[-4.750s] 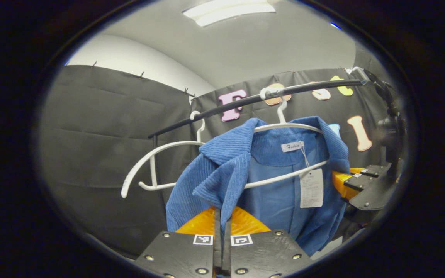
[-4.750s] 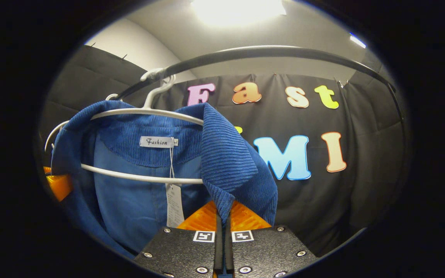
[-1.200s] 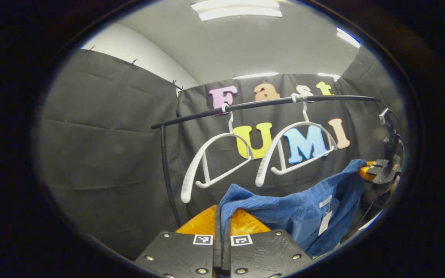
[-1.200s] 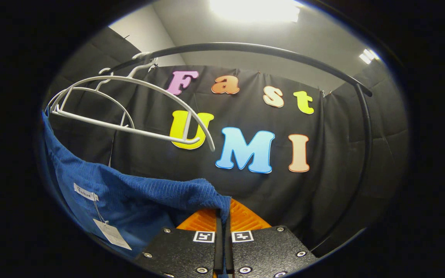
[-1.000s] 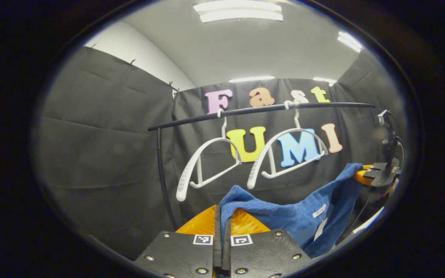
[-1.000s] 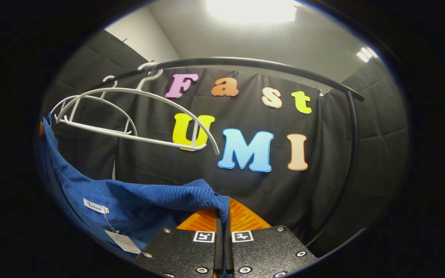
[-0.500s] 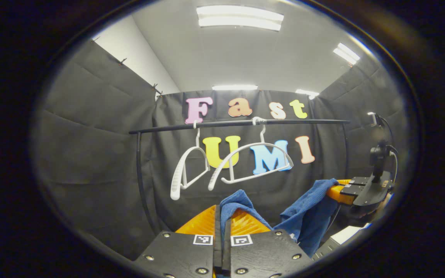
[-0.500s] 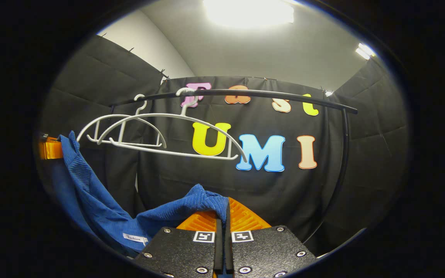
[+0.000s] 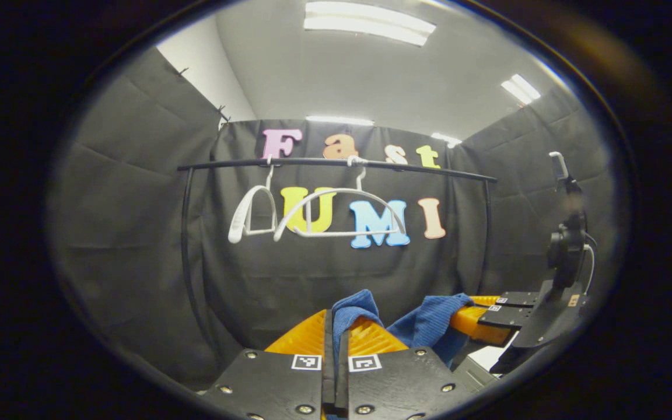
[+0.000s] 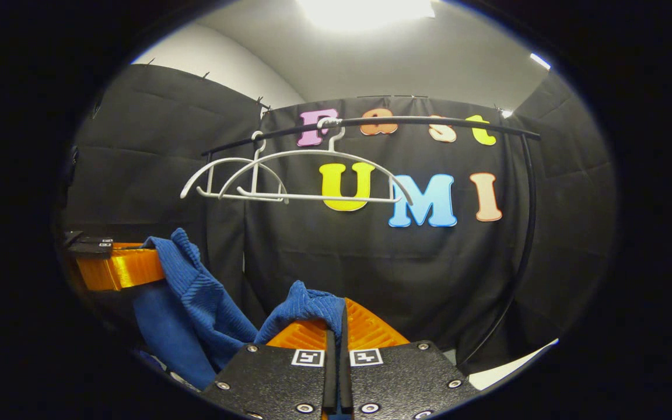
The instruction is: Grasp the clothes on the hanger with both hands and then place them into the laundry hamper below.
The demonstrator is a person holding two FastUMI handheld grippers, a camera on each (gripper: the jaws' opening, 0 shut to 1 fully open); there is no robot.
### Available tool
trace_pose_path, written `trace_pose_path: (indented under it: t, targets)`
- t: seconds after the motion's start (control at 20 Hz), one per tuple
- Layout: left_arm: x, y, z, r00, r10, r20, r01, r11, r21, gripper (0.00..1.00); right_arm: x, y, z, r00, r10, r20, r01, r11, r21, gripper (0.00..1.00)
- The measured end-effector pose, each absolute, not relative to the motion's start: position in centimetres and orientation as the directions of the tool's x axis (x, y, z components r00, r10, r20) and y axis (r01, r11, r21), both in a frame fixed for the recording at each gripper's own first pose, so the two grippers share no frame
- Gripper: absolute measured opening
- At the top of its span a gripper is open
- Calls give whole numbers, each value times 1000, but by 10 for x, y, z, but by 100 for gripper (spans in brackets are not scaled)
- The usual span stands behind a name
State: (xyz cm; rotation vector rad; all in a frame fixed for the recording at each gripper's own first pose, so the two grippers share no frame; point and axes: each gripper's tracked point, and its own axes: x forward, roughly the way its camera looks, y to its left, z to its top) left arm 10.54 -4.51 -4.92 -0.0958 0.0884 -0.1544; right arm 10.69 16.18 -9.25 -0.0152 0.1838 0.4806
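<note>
With the blue garment (image 9: 423,324) already off the white hangers (image 10: 289,175) on the rail at upper centre, each hand-held gripper, left (image 9: 336,332) and right (image 10: 336,326), pinches a fold at the frame's bottom, leaving the drop into a hamper out of sight below.

Recording booth, likely lab; black cloth walls (image 9: 137,233); clothes rail (image 10: 429,121) with bare white hangers (image 10: 289,175); ceiling strip lights (image 9: 365,20)
</note>
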Motion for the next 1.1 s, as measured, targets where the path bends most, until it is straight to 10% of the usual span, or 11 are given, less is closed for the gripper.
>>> trace_pose_path:
  t: [1.1]
  targets:
    - [67, -49, -286, 848, -130, -514, 85, 990, -109, 2, 27, 166, -300, 705, 412, -577, -467, 882, 61, 2]
